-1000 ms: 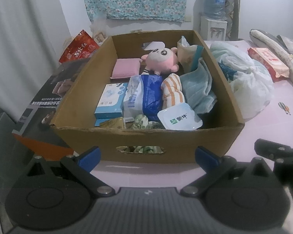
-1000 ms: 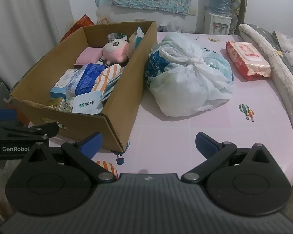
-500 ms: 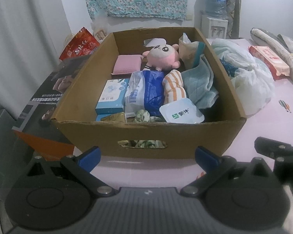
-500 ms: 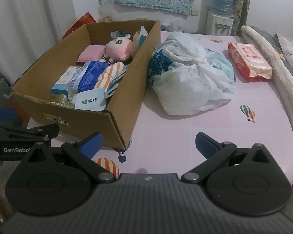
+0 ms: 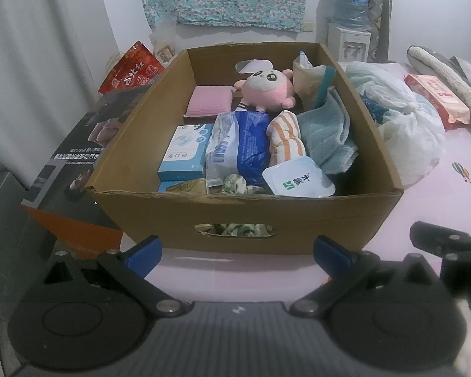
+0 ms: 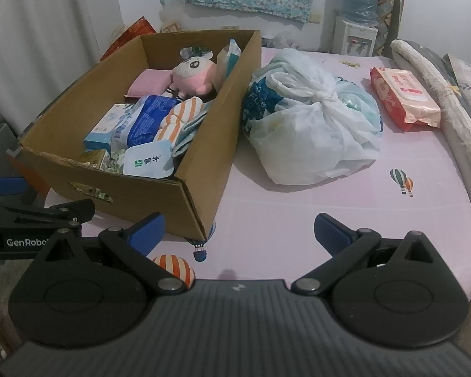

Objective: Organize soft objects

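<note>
A brown cardboard box (image 5: 298,216) stands on the pink tablecloth and also shows in the right wrist view (image 6: 185,201). It holds a pink plush toy (image 5: 268,89), a pink pad (image 5: 208,105), a blue packet (image 5: 241,144), a striped orange cloth (image 5: 285,138), a light blue towel (image 5: 326,132) and a white pouch (image 5: 298,182). My left gripper (image 5: 237,254) is open and empty in front of the box's near wall. My right gripper (image 6: 238,234) is open and empty over the cloth, right of the box's near corner.
A tied white plastic bag (image 6: 311,125) lies right of the box. A red wet-wipes pack (image 6: 403,97) lies further right, by a rolled mat (image 6: 439,106). A black and orange carton (image 5: 72,169) leans left of the box. A water dispenser (image 6: 356,28) stands at the back wall.
Both grippers have risen and tilted slightly, so the box sits lower in view and more of its inside shows. Nothing in the box moved; both jaws stayed open.
</note>
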